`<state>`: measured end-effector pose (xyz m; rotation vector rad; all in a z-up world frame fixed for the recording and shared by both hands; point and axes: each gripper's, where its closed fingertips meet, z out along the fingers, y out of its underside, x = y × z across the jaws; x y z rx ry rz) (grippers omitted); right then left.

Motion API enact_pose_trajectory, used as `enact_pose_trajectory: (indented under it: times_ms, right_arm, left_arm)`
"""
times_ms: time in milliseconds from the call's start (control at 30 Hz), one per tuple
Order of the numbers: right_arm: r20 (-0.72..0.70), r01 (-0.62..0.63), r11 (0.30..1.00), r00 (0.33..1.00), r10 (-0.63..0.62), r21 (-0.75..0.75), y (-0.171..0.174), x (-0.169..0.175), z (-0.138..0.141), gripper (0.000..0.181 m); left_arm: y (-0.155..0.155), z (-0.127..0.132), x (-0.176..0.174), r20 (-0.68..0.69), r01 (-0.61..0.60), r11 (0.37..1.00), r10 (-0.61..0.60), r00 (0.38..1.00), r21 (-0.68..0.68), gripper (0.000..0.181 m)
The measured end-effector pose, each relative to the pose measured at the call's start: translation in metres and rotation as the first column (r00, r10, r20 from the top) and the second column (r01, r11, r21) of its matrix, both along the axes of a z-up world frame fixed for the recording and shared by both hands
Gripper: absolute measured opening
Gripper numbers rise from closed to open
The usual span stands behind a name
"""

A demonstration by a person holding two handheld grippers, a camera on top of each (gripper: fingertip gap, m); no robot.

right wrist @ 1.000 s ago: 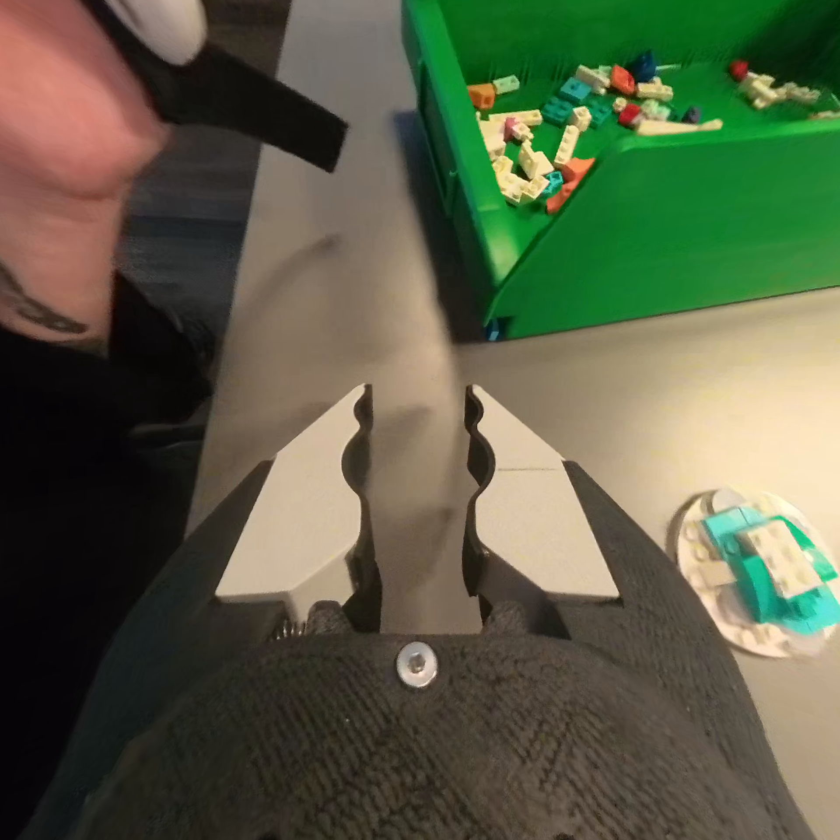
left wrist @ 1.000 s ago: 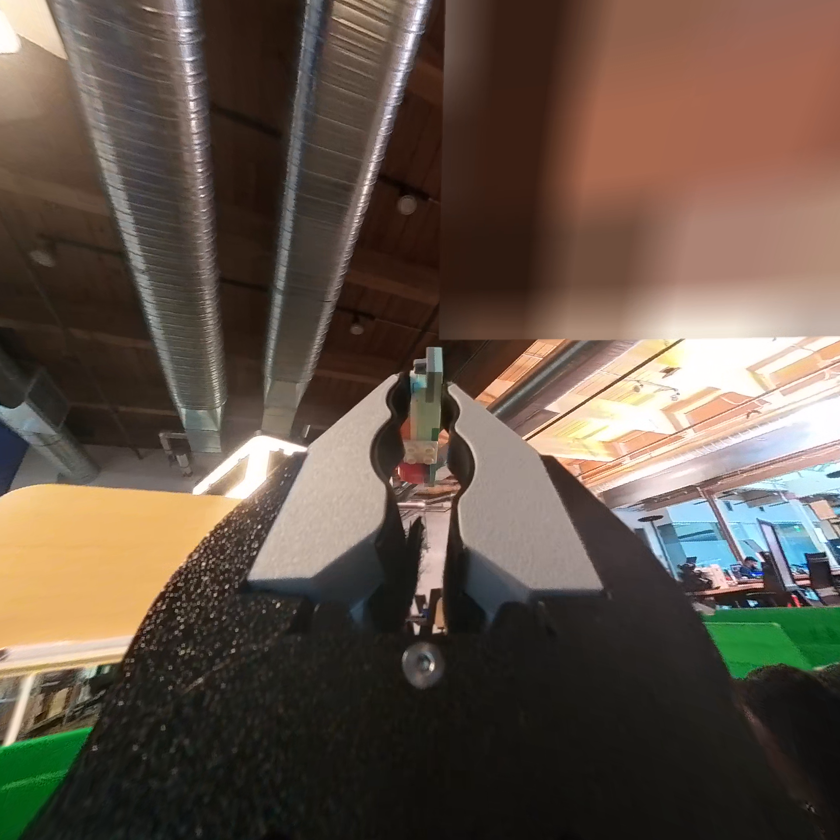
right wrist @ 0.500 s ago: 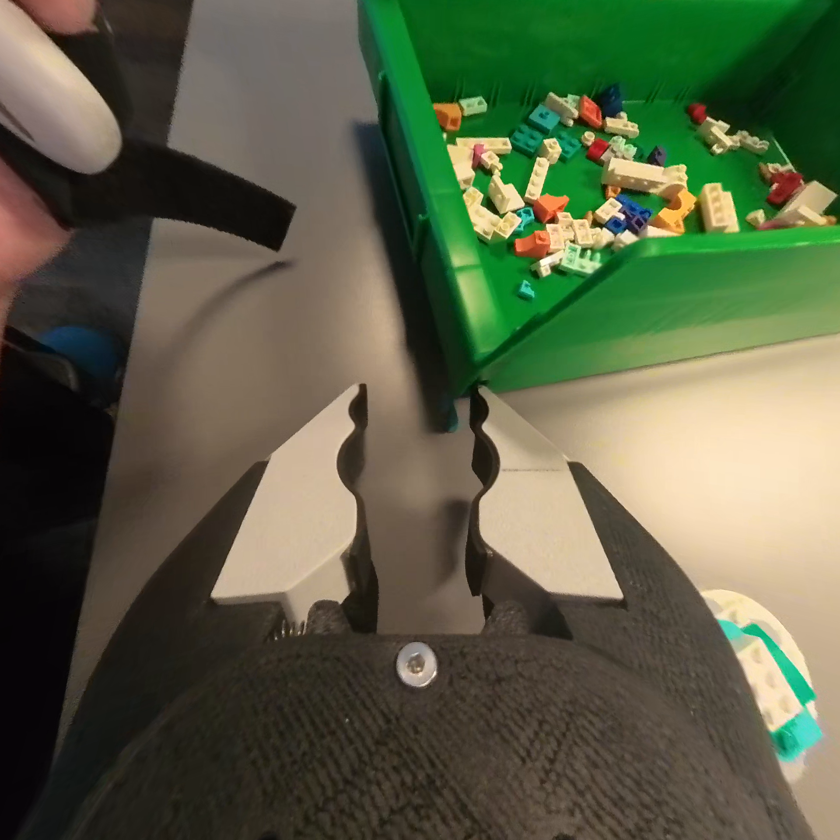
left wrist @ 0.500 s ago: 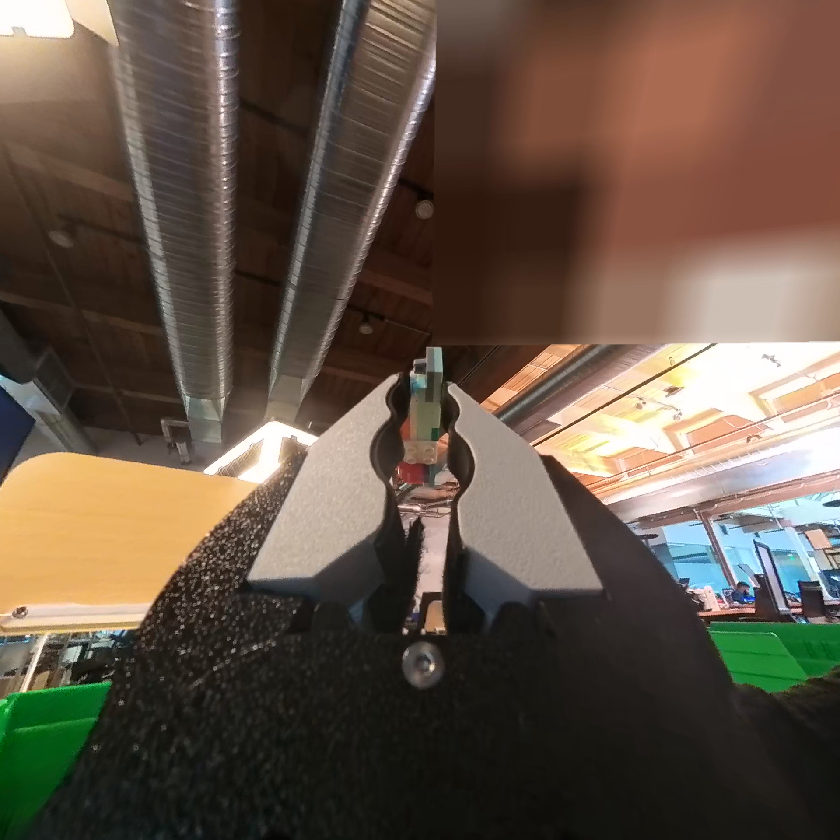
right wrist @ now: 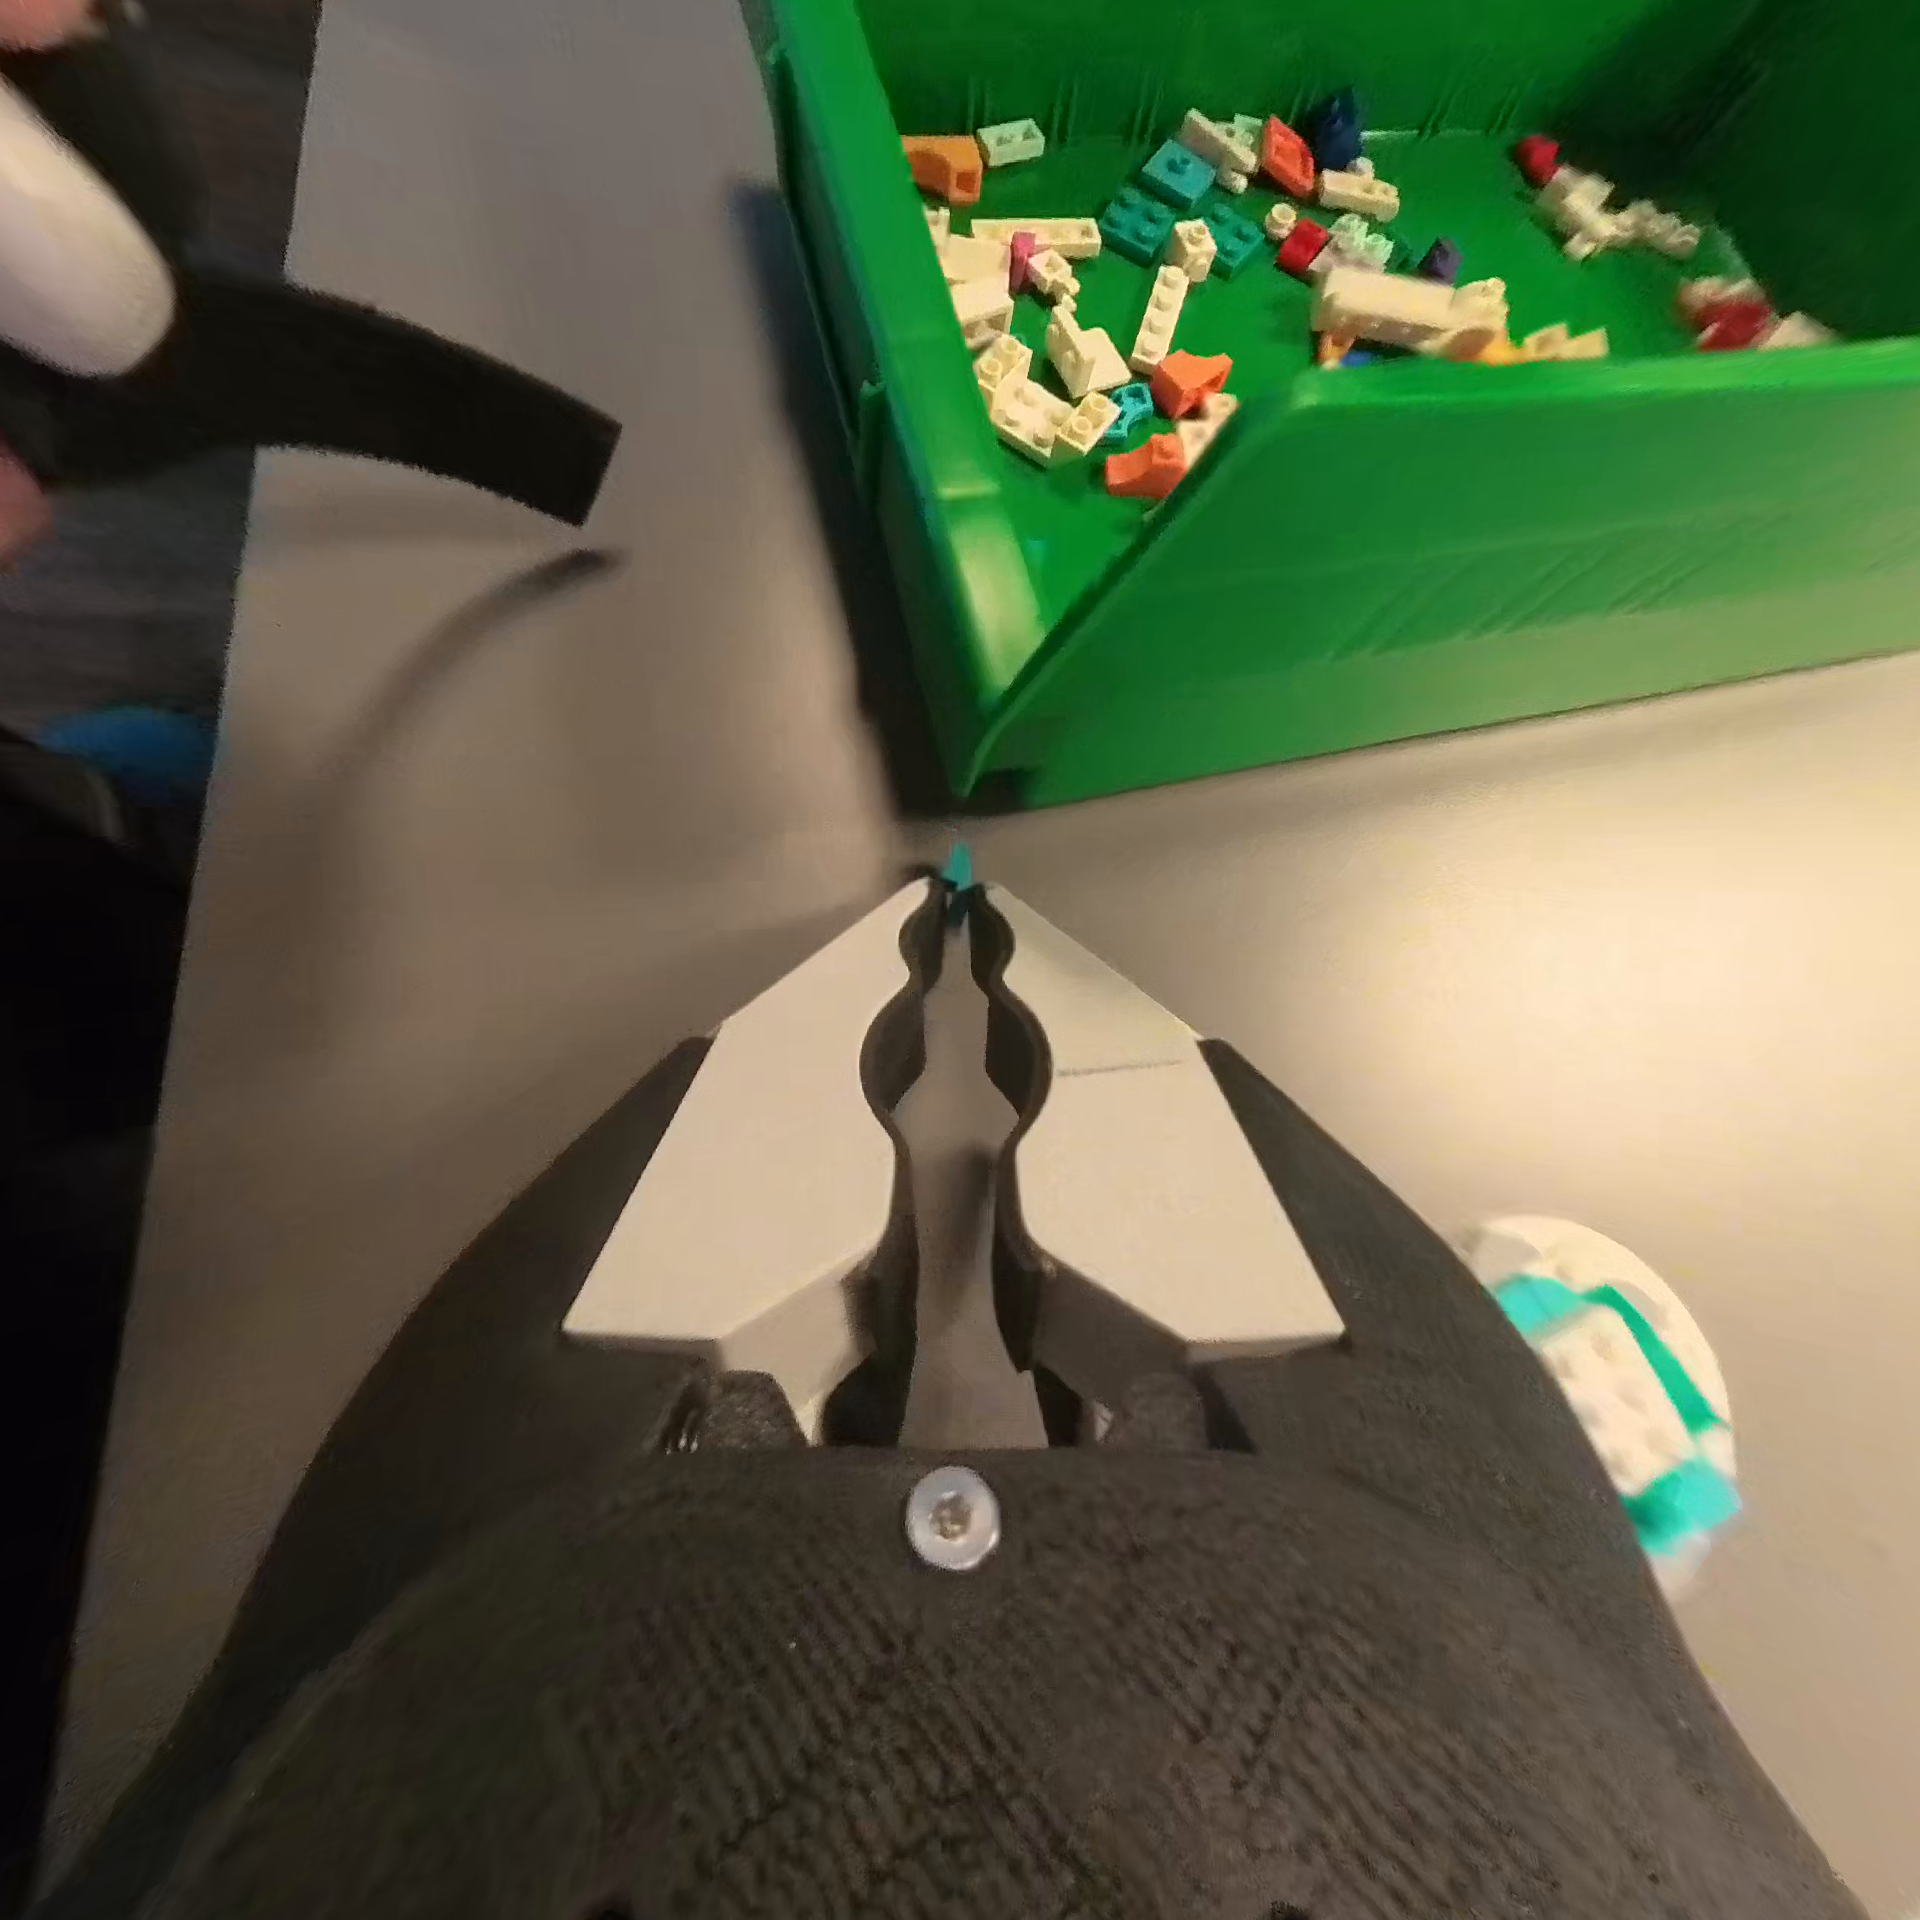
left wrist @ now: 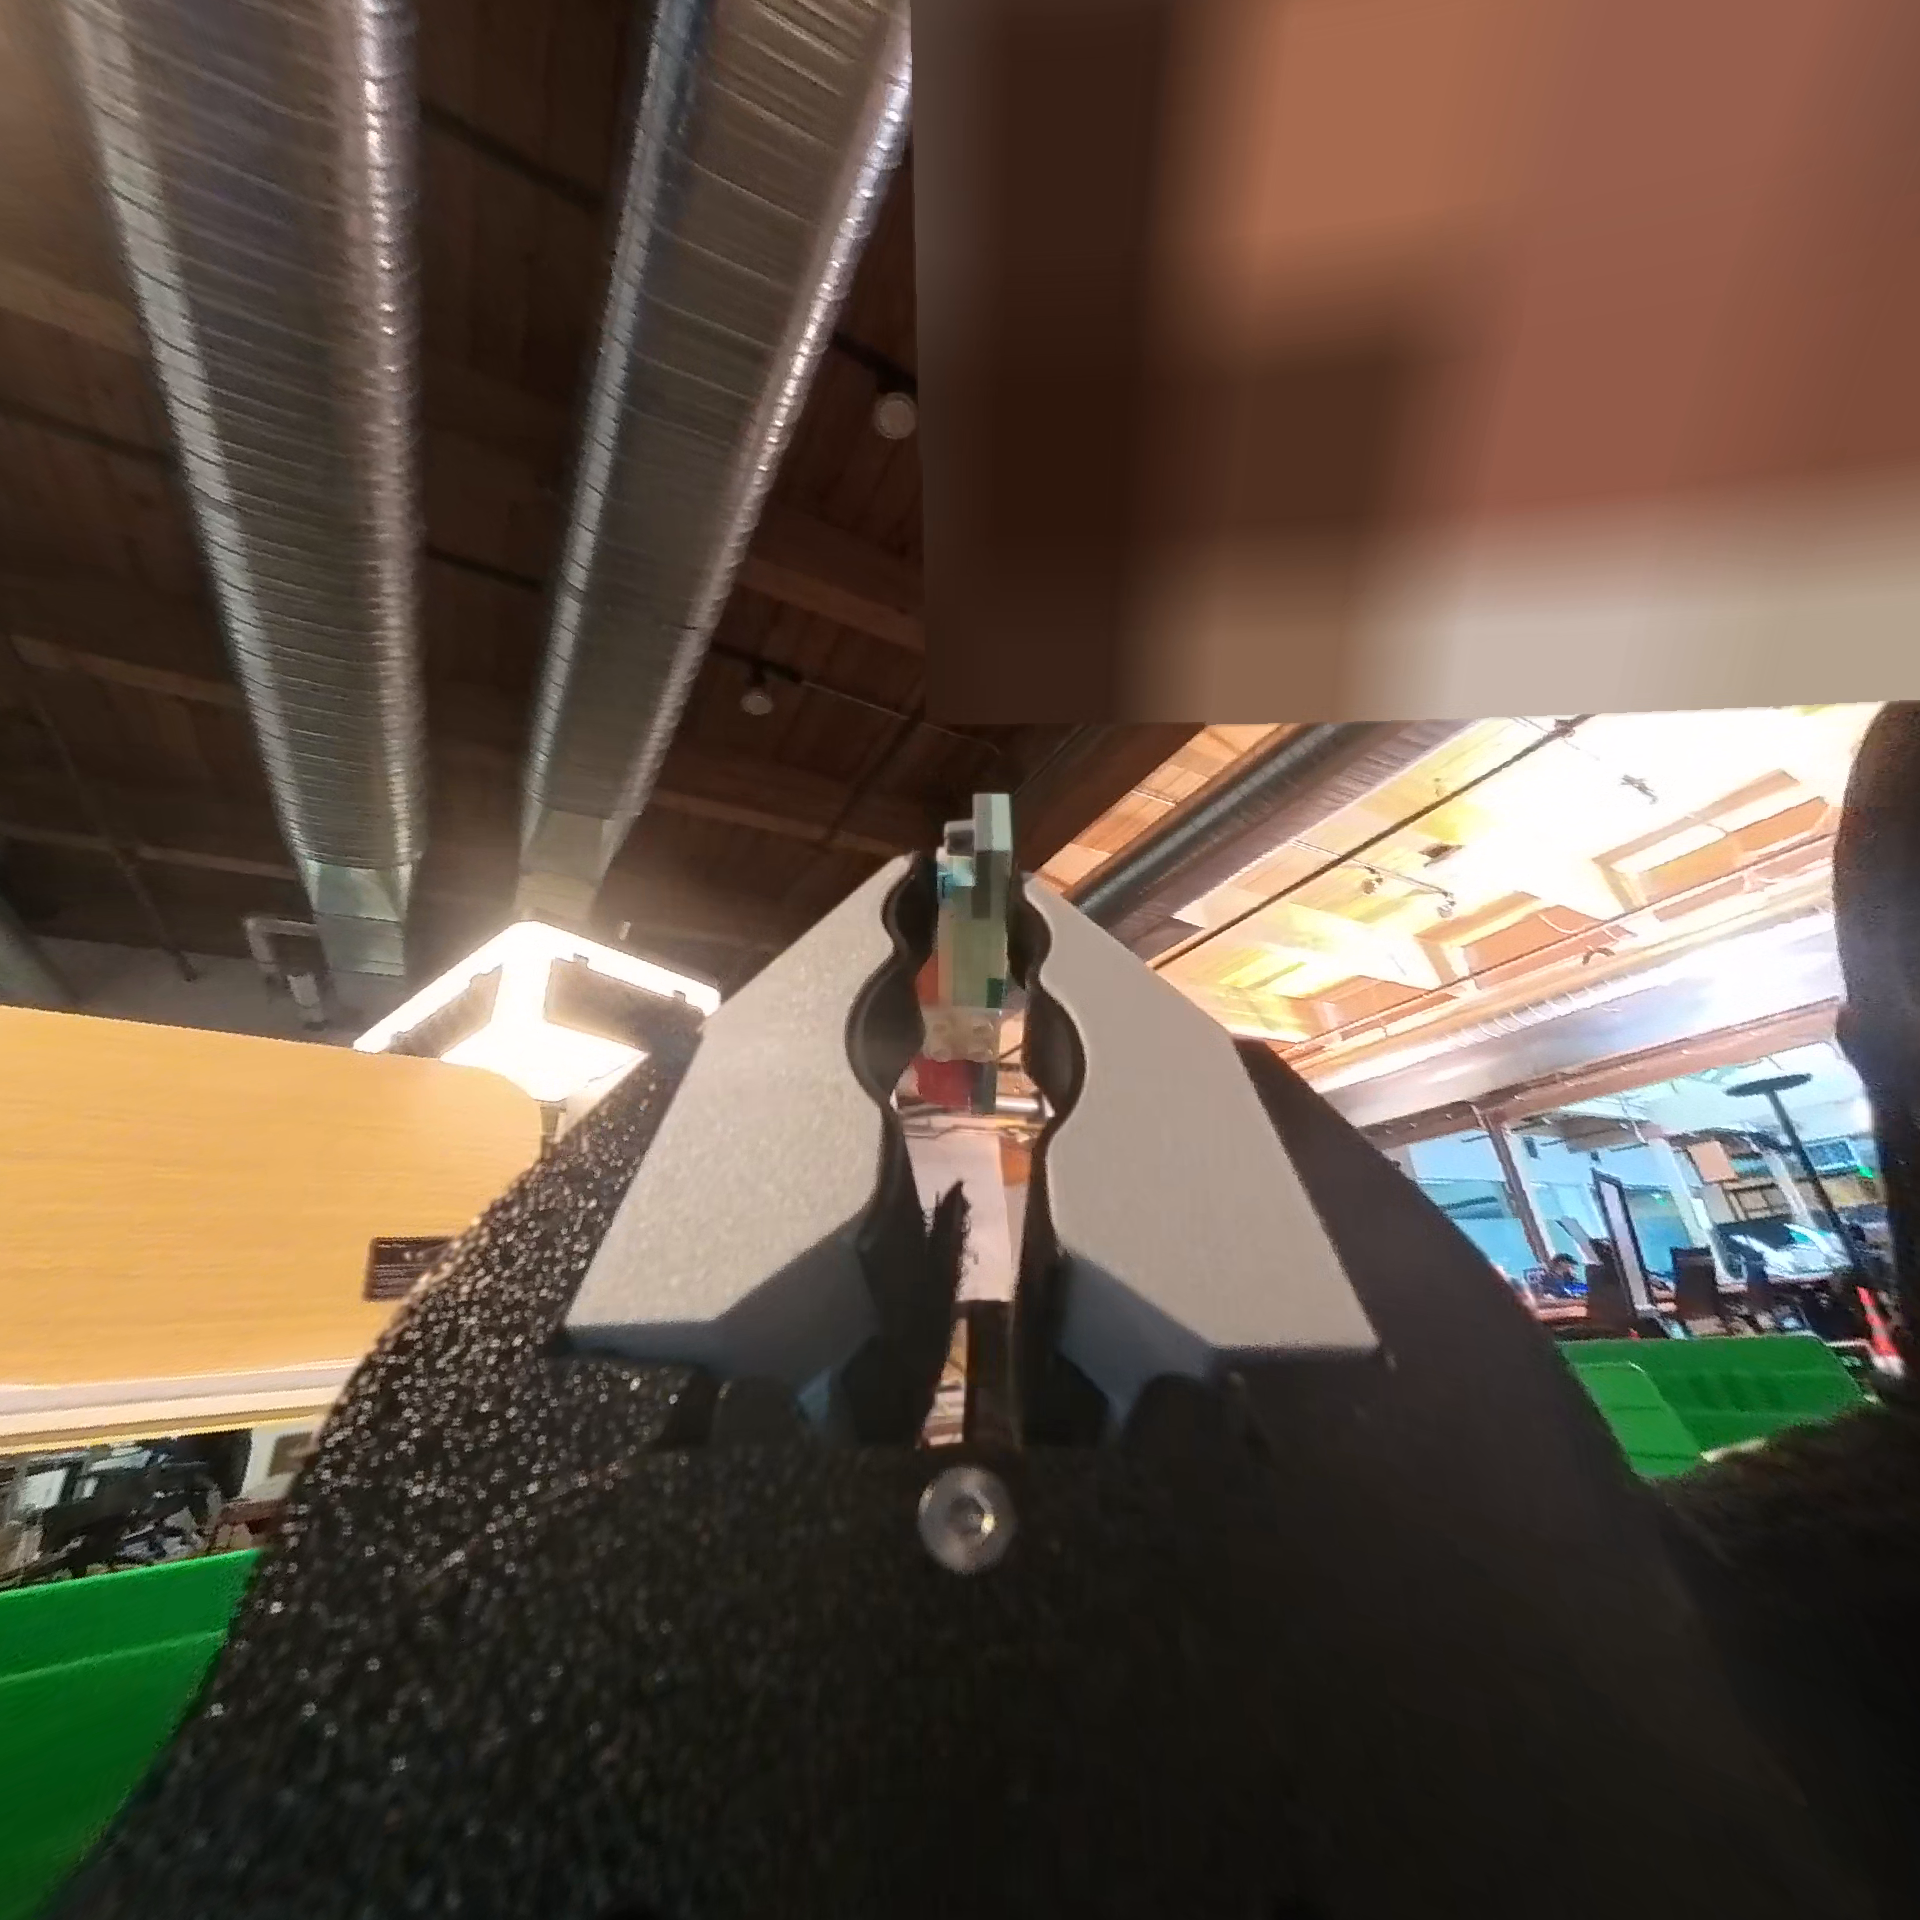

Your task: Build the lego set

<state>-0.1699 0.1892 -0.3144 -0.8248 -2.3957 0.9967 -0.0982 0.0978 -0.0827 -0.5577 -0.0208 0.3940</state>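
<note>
My left gripper points up toward the ceiling and is shut on a small lego assembly of pale green, white, orange and red bricks held upright between the fingers. My right gripper is low over the grey table, just in front of the near corner of the green bin, and is shut on a small teal lego piece at its fingertips. The bin holds several loose white, teal, orange and red bricks. A round white plate with a teal and white build lies on the table at the right.
A person's hand with a white handle and a black strap is at the upper left of the right wrist view. Metal ceiling ducts and a wooden tabletop show in the left wrist view, with green bin walls low at both sides. Left tips to right tips: about 25 centimeters.
My right gripper has moved forward to the bin's near corner and closed on the small teal piece that lay on the table there. My left gripper still holds its assembly, tilted slightly.
</note>
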Motion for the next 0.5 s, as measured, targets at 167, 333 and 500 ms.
enact_pose_trajectory:
  times_ms: [167,333,500]
  right_arm:
    - [-0.203,-0.05,0.958,0.973,0.11,0.283,0.065,0.027,0.013,0.002]
    - [-0.202,-0.085,0.717,0.931,0.304,0.692,0.161,0.076,0.01,0.002]
    - [-0.151,-0.113,0.575,0.908,0.392,0.811,0.202,0.112,0.011,0.002]
  left_arm:
    - [0.011,-0.001,0.003,0.007,0.043,0.999,-0.043,0.999,-0.009,0.01]
    - [0.034,-0.003,0.012,-0.014,0.111,0.994,-0.112,0.994,-0.021,0.01]
    - [0.066,-0.004,0.019,-0.016,0.175,0.983,-0.176,0.984,-0.064,0.01]
